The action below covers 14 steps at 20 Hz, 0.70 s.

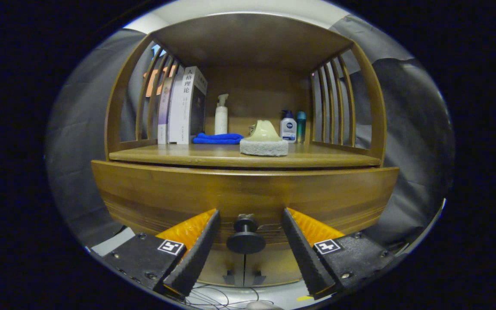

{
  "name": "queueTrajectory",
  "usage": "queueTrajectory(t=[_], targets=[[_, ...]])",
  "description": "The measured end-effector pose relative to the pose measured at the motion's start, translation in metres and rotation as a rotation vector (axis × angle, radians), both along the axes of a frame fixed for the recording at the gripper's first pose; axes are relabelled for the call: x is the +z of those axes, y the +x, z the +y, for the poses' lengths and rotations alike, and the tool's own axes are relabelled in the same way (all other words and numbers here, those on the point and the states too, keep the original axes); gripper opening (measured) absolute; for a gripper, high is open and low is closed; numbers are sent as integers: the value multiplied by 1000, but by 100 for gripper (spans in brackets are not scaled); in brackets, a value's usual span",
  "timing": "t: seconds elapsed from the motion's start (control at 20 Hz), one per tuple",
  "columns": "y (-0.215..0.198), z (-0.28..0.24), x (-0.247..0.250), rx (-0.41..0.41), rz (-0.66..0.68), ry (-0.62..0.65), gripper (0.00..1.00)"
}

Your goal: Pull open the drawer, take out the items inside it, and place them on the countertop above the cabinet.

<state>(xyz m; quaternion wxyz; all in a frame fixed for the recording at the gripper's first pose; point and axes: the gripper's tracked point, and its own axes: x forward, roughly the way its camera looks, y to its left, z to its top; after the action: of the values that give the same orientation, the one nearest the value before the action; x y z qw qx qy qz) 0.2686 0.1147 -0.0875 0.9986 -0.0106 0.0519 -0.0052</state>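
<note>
The drawer (243,191) is seen just ahead of the gripper (250,219), its dark knob (246,237) set between the parted fingers with a gap left on either side. On the countertop (213,156) above, a sponge (264,141), a blue cloth (218,138), books (183,105) and bottles (288,126) are kept.

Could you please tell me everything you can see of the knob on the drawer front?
The knob is a small dark pull with a round, flat disc head on a narrower stem, smooth and perhaps metal or plastic. It projects from the middle of the wooden drawer front, low on that panel, pointing toward the camera. The drawer looks shut. The knob sits between the fingers of the gripper, which stand spread to either side with a gap on both sides, so nothing touches it apart from its own mounting.
</note>
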Motion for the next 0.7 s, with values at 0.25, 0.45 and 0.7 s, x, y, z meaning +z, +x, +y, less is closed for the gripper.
queueTrajectory(t=[0.25,0.45,0.7], targets=[[25,1,0,5,8,-12,95],[25,2,-1,17,-19,6,95],[14,1,3,33,16,52,96]])
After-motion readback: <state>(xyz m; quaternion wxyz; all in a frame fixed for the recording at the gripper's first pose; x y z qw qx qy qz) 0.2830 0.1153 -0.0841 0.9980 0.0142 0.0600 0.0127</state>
